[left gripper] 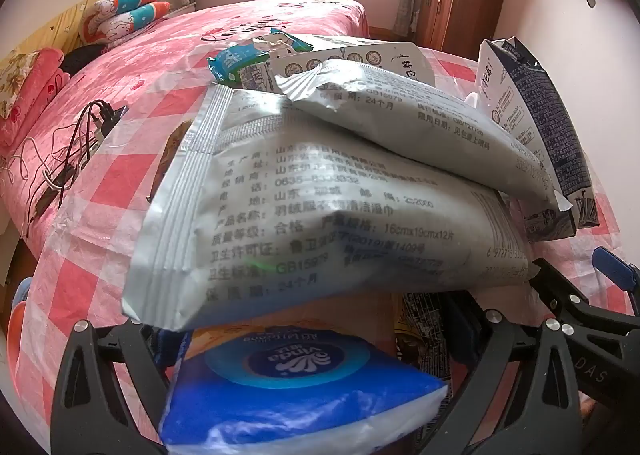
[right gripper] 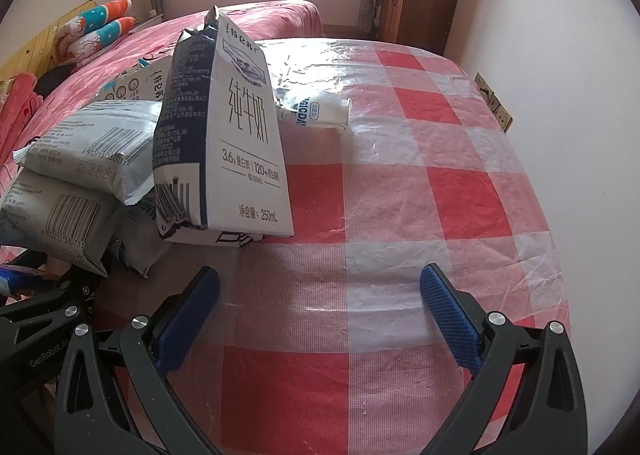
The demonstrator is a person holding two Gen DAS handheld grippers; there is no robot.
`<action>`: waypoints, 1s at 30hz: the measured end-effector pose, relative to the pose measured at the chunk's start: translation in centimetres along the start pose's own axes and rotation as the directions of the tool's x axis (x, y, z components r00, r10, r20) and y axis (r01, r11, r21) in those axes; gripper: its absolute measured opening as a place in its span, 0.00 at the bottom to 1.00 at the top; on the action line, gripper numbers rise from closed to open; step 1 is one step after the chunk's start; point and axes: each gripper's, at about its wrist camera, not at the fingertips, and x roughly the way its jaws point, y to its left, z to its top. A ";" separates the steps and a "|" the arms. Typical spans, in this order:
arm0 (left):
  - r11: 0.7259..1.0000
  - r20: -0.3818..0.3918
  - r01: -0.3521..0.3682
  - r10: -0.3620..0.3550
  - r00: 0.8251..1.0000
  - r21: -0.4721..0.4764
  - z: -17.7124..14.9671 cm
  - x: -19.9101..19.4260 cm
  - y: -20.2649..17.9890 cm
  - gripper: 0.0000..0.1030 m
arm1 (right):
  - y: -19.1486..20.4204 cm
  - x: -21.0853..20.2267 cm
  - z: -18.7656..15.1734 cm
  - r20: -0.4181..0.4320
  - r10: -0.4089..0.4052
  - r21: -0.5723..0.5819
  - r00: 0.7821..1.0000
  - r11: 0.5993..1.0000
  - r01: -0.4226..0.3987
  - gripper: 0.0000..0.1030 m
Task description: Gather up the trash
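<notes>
On the checked bench [right gripper: 400, 191], a heap of trash sat at the left with both claws spread wide.

Leftmost, the left claw [left gripper: 304, 339] stood with its jaws wide apart around a blue tissue pack [left gripper: 288, 387], though its pads were hidden and contact could not be judged; above lay two stacked grey wet-wipe packets [left gripper: 320, 215]. Further right a milk carton [right gripper: 236, 143] stood tilted against the heap, a small white wrapper [right gripper: 320, 111] behind it. Rightmost, the right claw [right gripper: 320, 315] gaped over bare cloth, pinching nothing.

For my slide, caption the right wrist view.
Open right gripper faces a milk carton on the checked tablecloth.
</notes>
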 end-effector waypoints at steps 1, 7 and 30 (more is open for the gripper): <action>1.000 -0.008 0.005 -0.005 1.000 -0.004 0.0 0.0 0.0 0.97 | 0.0 -0.1 -0.1 0.000 -0.004 0.005 1.000 1.000 0.004 0.96; 1.000 -0.007 0.006 -0.006 1.000 0.010 -0.3 -0.2 -0.1 0.97 | 0.6 -1.3 -1.1 -0.003 0.000 0.003 1.000 1.000 0.000 0.96; 0.998 0.156 -0.024 0.015 0.988 0.061 -5.1 -11.5 5.0 0.97 | 1.8 -13.0 -7.0 0.185 0.038 -0.004 0.982 0.999 -0.038 0.95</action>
